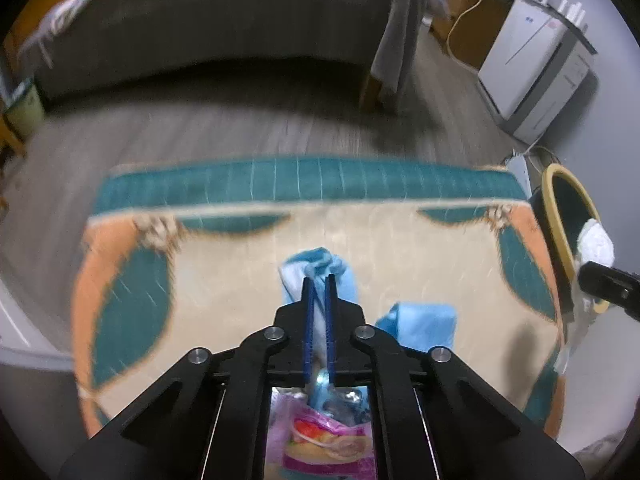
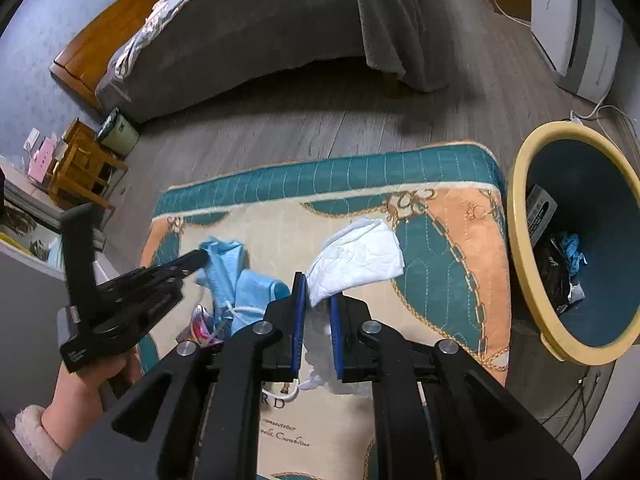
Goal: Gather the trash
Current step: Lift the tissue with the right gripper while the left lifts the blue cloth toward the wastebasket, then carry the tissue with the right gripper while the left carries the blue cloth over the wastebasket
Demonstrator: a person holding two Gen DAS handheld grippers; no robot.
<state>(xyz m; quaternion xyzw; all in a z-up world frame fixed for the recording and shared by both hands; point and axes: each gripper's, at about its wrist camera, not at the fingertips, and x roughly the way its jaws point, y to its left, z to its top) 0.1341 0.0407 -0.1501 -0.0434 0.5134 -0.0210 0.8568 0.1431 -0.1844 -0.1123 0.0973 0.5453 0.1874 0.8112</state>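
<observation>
My left gripper (image 1: 319, 278) is shut on a crumpled light blue face mask (image 1: 314, 266) above the rug; it also shows in the right wrist view (image 2: 200, 258) at the left. A second blue mask (image 1: 424, 326) lies just right of it. A pink snack wrapper (image 1: 324, 436) lies under the left gripper. My right gripper (image 2: 318, 286) is shut on a white crumpled tissue (image 2: 358, 258) over the rug. The yellow-rimmed trash bin (image 2: 520, 240) stands at the rug's right edge with trash inside.
The teal, cream and orange rug (image 2: 452, 248) lies on a grey wood floor. A bed with a grey cover (image 2: 260, 28) is behind it. A white appliance (image 1: 532, 56) with cables stands at the right wall. A wooden stool (image 2: 84, 168) is at far left.
</observation>
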